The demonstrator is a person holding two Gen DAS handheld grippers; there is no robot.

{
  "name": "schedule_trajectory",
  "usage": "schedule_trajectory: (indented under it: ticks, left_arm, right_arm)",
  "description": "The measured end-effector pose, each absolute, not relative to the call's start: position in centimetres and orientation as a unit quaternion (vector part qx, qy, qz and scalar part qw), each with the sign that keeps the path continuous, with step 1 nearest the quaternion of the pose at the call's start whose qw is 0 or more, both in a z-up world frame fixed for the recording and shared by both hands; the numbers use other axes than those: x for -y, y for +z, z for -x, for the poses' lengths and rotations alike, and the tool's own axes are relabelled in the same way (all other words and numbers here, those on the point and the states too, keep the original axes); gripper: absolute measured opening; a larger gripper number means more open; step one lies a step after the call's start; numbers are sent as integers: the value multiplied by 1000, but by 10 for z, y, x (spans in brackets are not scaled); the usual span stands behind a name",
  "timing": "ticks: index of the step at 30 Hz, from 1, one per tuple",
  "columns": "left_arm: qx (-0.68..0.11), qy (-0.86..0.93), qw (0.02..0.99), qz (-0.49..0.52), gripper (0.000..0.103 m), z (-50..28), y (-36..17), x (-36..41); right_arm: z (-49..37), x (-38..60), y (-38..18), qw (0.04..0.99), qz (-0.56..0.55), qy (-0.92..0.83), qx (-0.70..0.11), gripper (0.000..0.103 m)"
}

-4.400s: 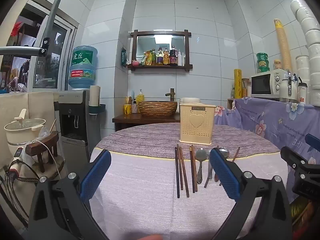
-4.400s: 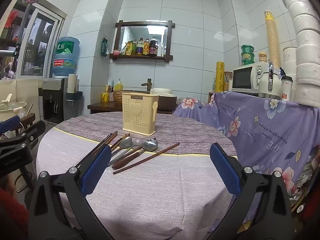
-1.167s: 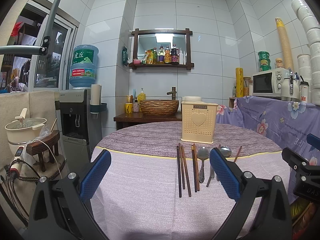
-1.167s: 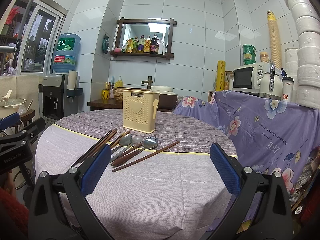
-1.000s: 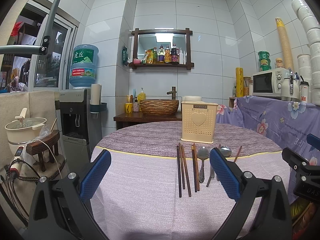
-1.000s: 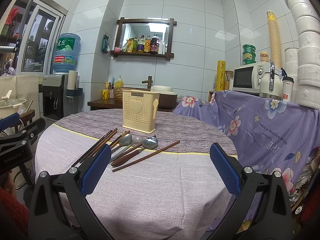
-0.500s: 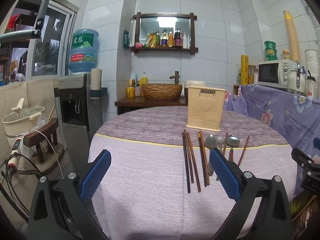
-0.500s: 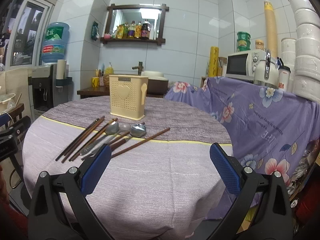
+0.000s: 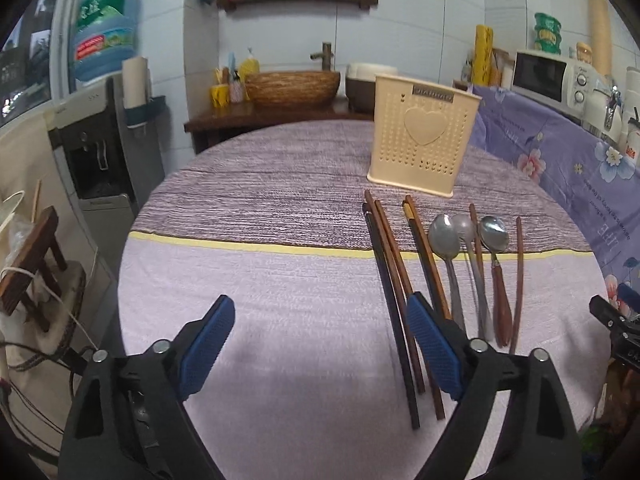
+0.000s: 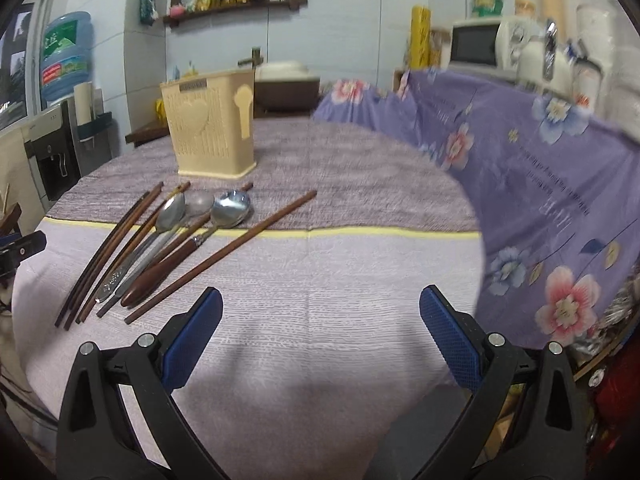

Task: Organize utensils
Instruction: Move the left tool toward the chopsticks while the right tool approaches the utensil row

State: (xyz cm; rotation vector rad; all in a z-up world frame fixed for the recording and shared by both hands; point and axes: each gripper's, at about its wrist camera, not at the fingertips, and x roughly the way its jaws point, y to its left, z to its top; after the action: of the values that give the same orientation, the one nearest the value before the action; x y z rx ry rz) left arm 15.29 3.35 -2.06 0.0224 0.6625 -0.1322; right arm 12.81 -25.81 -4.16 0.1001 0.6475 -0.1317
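Chopsticks of dark brown wood [image 9: 394,276] and three metal spoons [image 9: 468,256] lie side by side on the round bench with its lilac striped cloth [image 9: 280,280], just in front of the cream perforated plastic holder [image 9: 424,136]. Left claw [image 9: 320,344] is closing on nothing, right claw [image 10: 320,336] gapes wide, empty

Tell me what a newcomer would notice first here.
The row of chopsticks and spoons lying side by side on the round table, with the cream holder standing just behind them. Both grippers, left and right, hang empty over the cloth, the left's jaws closing.
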Motion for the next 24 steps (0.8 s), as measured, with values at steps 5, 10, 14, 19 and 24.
schedule_trajectory:
  ticks: [5, 10, 14, 19, 24]
  left_arm:
    - [-363, -91, 927, -6, 69, -184, -17, -27]
    - [-393, -107, 913, -5, 50, -205, -21, -18]
    - [-412, -114, 904, -7, 43, -218, -27, -8]
    - [-426, -111, 897, -23, 39, -231, -34, 2]
    - [-442, -107, 890, -33, 38, -239, -42, 5]
  right_arm:
    - [-164, 262, -40, 929, -107, -42, -352, 96]
    - [-183, 253, -31, 929, -107, -35, -352, 88]
    - [-188, 243, -28, 932, -94, -24, -350, 88]
    - [-188, 238, -28, 933, -87, -20, -350, 88]
    - [-189, 240, -28, 933, -84, -24, -350, 88]
